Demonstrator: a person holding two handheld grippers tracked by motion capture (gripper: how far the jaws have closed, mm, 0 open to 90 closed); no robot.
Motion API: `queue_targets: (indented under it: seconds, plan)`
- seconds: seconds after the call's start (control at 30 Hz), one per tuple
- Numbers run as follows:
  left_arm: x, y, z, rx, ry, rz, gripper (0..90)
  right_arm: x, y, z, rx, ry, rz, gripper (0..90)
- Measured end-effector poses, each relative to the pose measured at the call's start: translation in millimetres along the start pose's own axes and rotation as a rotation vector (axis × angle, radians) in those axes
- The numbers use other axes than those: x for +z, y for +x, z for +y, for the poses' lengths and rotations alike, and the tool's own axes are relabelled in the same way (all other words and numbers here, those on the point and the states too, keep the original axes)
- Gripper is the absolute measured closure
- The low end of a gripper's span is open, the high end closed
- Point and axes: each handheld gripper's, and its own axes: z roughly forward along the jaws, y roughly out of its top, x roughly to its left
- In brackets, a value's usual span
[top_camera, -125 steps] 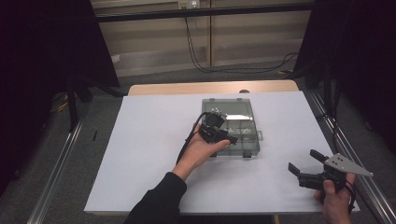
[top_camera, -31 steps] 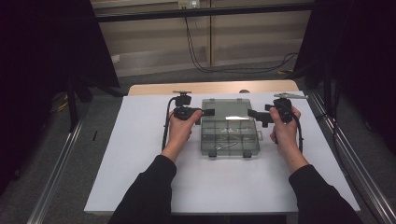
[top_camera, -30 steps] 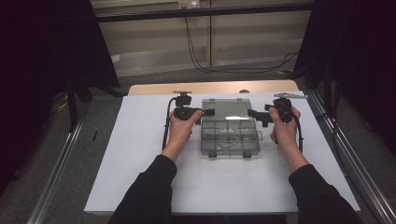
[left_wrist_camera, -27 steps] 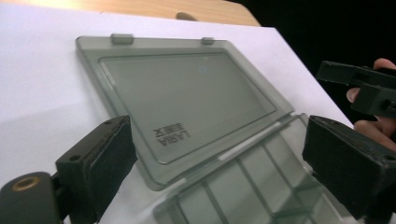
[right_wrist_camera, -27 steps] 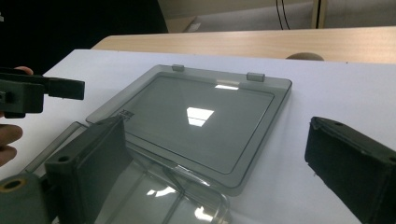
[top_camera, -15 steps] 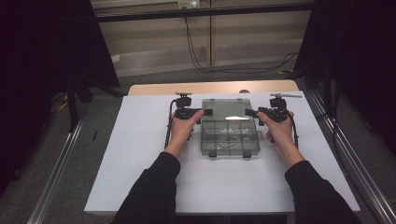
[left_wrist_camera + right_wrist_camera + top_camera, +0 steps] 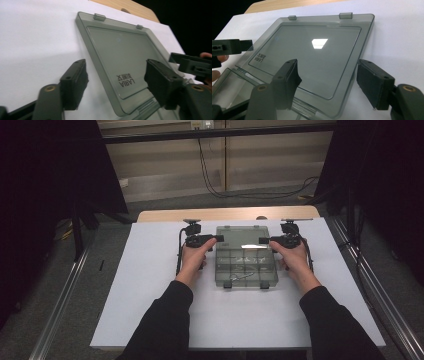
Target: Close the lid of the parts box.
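Note:
A smoky clear plastic organiser box (image 7: pixel 245 269) with small compartments sits mid-table, its lid (image 7: pixel 240 235) swung open behind the base. My left gripper (image 7: pixel 218 239) is at the lid's left edge. In the left gripper view my left gripper (image 7: pixel 116 85) is open, its jaws just closing, the lid (image 7: pixel 117 50) edge between them untouched. My right gripper (image 7: pixel 264 240) is at the lid's right edge. In the right gripper view my right gripper (image 7: pixel 328 82) straddles the lid (image 7: pixel 312 57) edge, open, jaws just closing.
A white sheet (image 7: pixel 150 290) covers the table, and a strip of wooden tabletop (image 7: pixel 230 214) shows at the far edge. Metal rails (image 7: pixel 60 320) run along both sides. Cables (image 7: pixel 215 175) lie on the floor beyond. Two latches (image 7: pixel 244 284) hang on the box's near edge.
Both hands have moved inward and down to the lid's two side edges. Each gripper's jaws stand narrower than a second ago. The box has not shifted.

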Motion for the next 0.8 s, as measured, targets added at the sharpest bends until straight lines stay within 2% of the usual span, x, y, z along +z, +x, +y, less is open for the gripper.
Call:
queue_targets:
  seconds: [0.07, 0.1, 0.2, 0.3, 0.4, 0.43, 0.5, 0.6, 0.67, 0.73, 0.8]
  plan:
    - [1.6, 0.3, -0.7, 0.031, 0.014, 0.007, 38.3, 1.3, -1.6, 0.3, 0.022, 0.012, 0.01, 33.4]
    - [3.2, -1.8, -1.6, 0.016, 0.008, 0.005, 39.6, 1.8, -2.5, 0.3, 0.027, 0.012, 0.01, 33.9]
    - [4.5, -2.6, -1.9, 0.017, 0.006, 0.003, 43.7, 3.0, -4.8, -0.3, 0.032, 0.012, 0.012, 35.8]
    - [6.2, -4.4, -2.5, 0.024, 0.003, 0.022, 45.1, 4.8, -6.5, -1.6, 0.034, 0.028, 0.0, 35.6]
    - [8.9, -3.3, -3.6, -0.002, 0.023, 0.032, 45.2, 8.5, -7.5, -3.6, 0.045, 0.04, 0.014, 34.1]
    - [9.5, -2.9, -4.2, -0.008, 0.044, 0.035, 45.2, 9.3, -8.0, -4.0, 0.039, 0.041, 0.014, 33.9]
    - [12.0, -2.0, -5.5, -0.014, 0.048, 0.026, 45.3, 9.6, -8.1, -4.1, 0.041, 0.035, 0.019, 34.8]
    - [12.6, -1.3, -4.6, -0.045, 0.017, 0.029, 52.2, 9.8, -9.3, -4.5, 0.041, 0.038, 0.032, 43.6]
    - [10.1, -2.6, -3.5, -0.029, 0.003, 0.041, 58.3, 8.5, -11.4, -4.7, 0.033, 0.031, 0.048, 48.1]
    - [6.7, -4.7, -2.1, 0.013, -0.006, 0.057, 63.5, 4.8, -11.5, -4.1, 0.032, 0.011, 0.051, 52.6]
    - [2.8, -5.8, -1.0, 0.031, -0.02, 0.047, 66.6, 1.2, -11.7, -3.1, 0.01, -0.004, 0.051, 56.7]
